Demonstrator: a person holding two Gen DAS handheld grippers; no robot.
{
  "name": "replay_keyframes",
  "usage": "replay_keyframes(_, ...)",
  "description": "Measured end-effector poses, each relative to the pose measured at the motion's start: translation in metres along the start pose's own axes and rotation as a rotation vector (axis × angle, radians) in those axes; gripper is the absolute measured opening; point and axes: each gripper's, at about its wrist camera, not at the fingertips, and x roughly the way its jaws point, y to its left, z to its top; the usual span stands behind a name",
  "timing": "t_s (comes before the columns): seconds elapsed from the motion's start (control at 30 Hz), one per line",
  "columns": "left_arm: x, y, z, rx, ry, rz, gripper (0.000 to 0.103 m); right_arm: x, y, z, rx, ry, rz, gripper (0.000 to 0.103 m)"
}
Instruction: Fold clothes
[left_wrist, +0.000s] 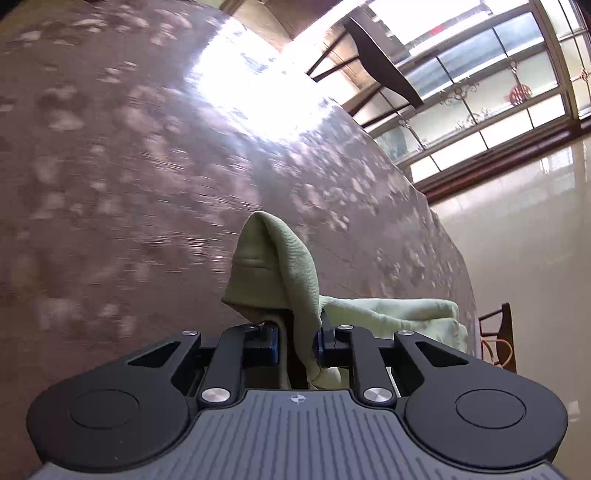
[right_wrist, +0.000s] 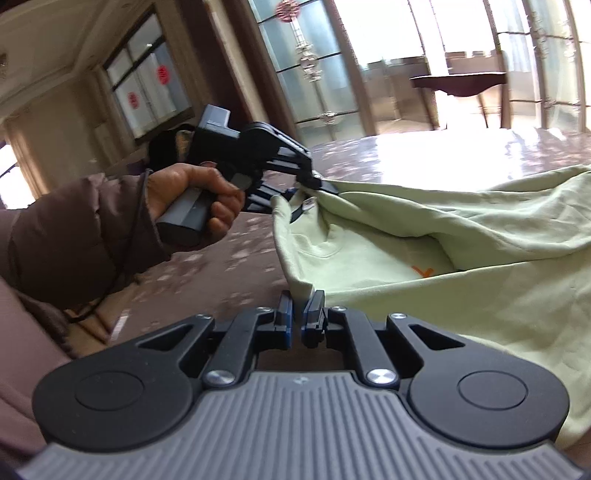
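A pale green garment (right_wrist: 480, 258) with a small orange mark lies on the brown mottled table (right_wrist: 221, 273). My right gripper (right_wrist: 301, 302) is shut on the garment's near corner, which hangs up between the pads. My left gripper (right_wrist: 314, 184), held by a hand (right_wrist: 184, 192), pinches the edge farther back and lifts it off the table. In the left wrist view a bunched fold of green cloth (left_wrist: 275, 258) stands up out of the shut left gripper (left_wrist: 295, 328). The rest of the garment (left_wrist: 406, 310) trails to the right. The table (left_wrist: 110, 184) is blurred.
A brown padded sleeve (right_wrist: 74, 240) fills the left of the right wrist view. A wooden chair (left_wrist: 498, 339) stands past the table's right edge, above glossy floor (left_wrist: 517, 240). A dark side table (right_wrist: 458, 83) and glazed cabinets (left_wrist: 480, 110) stand at the back.
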Motion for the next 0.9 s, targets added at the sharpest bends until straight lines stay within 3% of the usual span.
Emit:
replay_keyframes(0.1,-0.017,0.007,-0.001,0.009,-0.02,0.017,0.017,-0.001,0.007,0.002,-0.023,0.003,0.05,0.009)
replay_keyframes(0.23,-0.025,-0.004,0.0,0.043,-0.038,0.019,0.017,-0.011,0.005,0.01,-0.019,-0.025,0.05,0.009)
replay_keyframes(0.63,-0.011,-0.116,0.014,0.213,-0.082,-0.084,0.017,-0.07,-0.03,0.035,0.008,-0.179,-0.057,0.009)
replay_keyframes(0.9,0.01,-0.201,0.002,0.341,-0.055,-0.089,0.017,-0.109,-0.063,0.052,0.039,-0.251,-0.173,0.009)
